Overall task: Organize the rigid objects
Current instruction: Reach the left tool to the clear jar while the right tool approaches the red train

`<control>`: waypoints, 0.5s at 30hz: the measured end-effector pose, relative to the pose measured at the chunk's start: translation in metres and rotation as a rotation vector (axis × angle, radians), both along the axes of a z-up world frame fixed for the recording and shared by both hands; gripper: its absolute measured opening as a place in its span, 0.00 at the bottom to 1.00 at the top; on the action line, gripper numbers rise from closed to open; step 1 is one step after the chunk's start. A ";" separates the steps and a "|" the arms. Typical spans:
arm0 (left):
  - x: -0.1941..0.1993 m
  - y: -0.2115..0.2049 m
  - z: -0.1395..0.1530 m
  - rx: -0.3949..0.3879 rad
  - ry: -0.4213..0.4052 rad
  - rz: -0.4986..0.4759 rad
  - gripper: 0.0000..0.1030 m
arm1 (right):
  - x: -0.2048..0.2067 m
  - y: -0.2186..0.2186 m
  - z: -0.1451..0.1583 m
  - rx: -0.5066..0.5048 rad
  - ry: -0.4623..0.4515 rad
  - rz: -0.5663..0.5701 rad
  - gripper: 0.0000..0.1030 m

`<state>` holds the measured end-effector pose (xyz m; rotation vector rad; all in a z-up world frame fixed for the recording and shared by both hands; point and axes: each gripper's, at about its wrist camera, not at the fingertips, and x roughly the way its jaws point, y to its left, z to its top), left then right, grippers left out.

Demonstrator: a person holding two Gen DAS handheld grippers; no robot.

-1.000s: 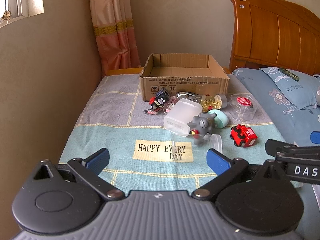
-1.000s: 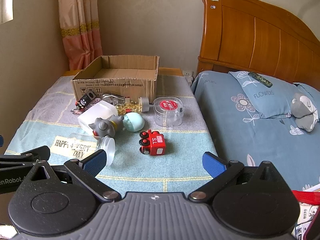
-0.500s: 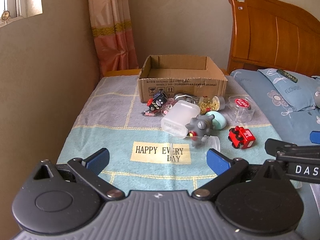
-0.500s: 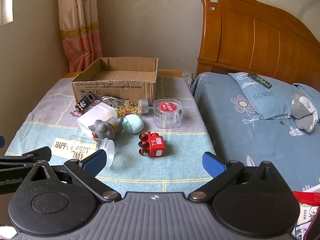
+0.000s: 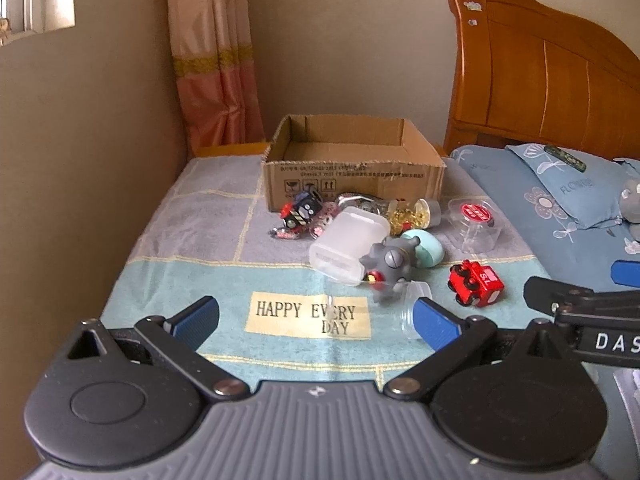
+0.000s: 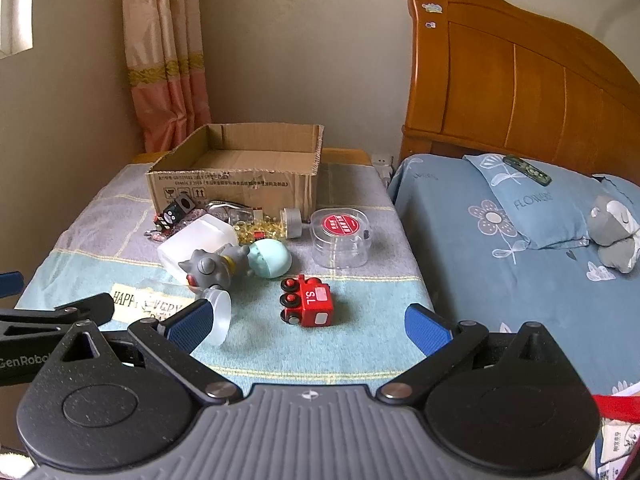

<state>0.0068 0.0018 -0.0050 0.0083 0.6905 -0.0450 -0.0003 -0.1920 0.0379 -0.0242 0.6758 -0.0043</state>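
An empty cardboard box (image 5: pixel 354 178) (image 6: pixel 236 182) stands at the back of a towel-covered table (image 5: pixel 192 240) (image 6: pixel 372 344). In front of it lies a cluster: a red toy train (image 5: pixel 476 283) (image 6: pixel 308 306), a grey spiky figure (image 5: pixel 390 260) (image 6: pixel 210 268), a mint egg (image 5: pixel 428 250) (image 6: pixel 272 258), a white plastic box (image 5: pixel 348 242) (image 6: pixel 196 240), a clear round case with a red label (image 5: pixel 474 224) (image 6: pixel 340 236), a jar of yellow beads (image 5: pixel 416 216) (image 6: pixel 272 226), a black cube toy (image 5: pixel 300 212) (image 6: pixel 174 212). My left gripper (image 5: pixel 314 320) and right gripper (image 6: pixel 308 326) both stand open near the front edge, holding nothing.
A small clear jar (image 5: pixel 412 310) (image 6: pixel 218 316) lies on its side by the front. A bed with blue bedding (image 6: pixel 520 264) and a wooden headboard (image 6: pixel 520 92) borders the table's right side. A wall (image 5: pixel 80 180) runs along its left, a curtain (image 5: pixel 216 60) behind.
Both grippers have drawn slightly back and up from the table, so the objects look a little farther and lower. Nothing on the table has moved; both grippers stay open.
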 end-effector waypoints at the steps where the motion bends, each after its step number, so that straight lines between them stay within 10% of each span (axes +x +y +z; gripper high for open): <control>1: 0.001 0.000 -0.001 -0.002 0.006 -0.004 0.99 | 0.000 0.000 -0.001 0.001 0.002 0.003 1.00; 15: 0.028 -0.010 -0.026 -0.028 0.128 -0.085 0.99 | 0.018 -0.009 -0.017 0.036 0.035 0.064 1.00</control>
